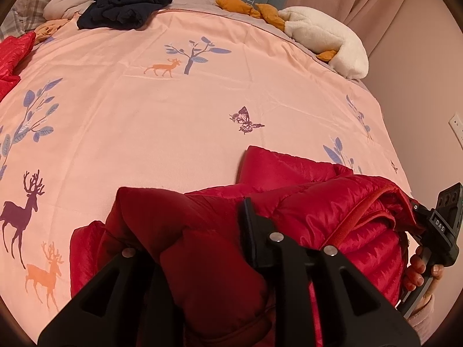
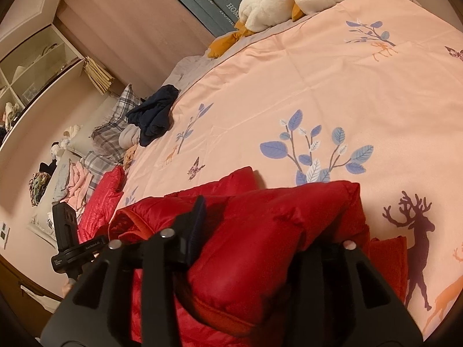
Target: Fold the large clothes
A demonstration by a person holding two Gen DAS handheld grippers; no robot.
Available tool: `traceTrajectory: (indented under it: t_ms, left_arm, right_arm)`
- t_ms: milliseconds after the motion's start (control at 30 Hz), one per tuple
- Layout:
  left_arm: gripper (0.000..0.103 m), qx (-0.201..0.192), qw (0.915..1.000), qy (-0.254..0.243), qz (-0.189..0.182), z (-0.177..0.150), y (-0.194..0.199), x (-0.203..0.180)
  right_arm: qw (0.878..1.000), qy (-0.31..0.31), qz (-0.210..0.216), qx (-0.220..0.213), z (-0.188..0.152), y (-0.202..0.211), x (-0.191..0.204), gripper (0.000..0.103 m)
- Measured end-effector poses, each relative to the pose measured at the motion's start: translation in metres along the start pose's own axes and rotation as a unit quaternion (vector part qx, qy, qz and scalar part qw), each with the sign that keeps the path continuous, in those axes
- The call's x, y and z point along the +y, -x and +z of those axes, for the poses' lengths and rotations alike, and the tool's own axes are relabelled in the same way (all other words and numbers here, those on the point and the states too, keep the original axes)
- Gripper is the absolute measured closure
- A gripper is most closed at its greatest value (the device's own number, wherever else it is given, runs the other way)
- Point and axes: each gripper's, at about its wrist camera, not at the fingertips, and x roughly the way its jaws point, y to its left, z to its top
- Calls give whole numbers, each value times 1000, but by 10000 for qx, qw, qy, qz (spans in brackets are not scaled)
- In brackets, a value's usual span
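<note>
Both grippers, left gripper and right gripper, clamp a bunched fold of the red puffer jacket lying just below the butterfly print; next, I judge, lay the fold flat and let go.

White plush goose at pink bedspread's far edge; shelf, contents unclear.

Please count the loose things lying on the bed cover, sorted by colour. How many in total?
Red: 2, puffer jacket and second red garment
Dark navy: 1, crumpled garment
White: 1, plush goose
Total: 4
</note>
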Motion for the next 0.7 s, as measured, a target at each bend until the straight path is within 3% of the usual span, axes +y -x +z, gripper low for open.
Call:
traceTrajectory:
  t_ms: [300, 433, 700]
  left_arm:
    - [79, -28, 10000, -10, 33, -1, 3, -3]
    - [71, -54, 10000, 2, 18, -1, 6, -4]
    - [66, -108, 9999, 22, 29, -1, 11, -7]
  right_arm:
    - [10000, -28, 14, 2, 2, 0, 6, 58]
    - [10000, -44, 33, -3, 7, -1, 7, 55]
    - [10000, -75, 60, 2, 14, -3, 7, 51]
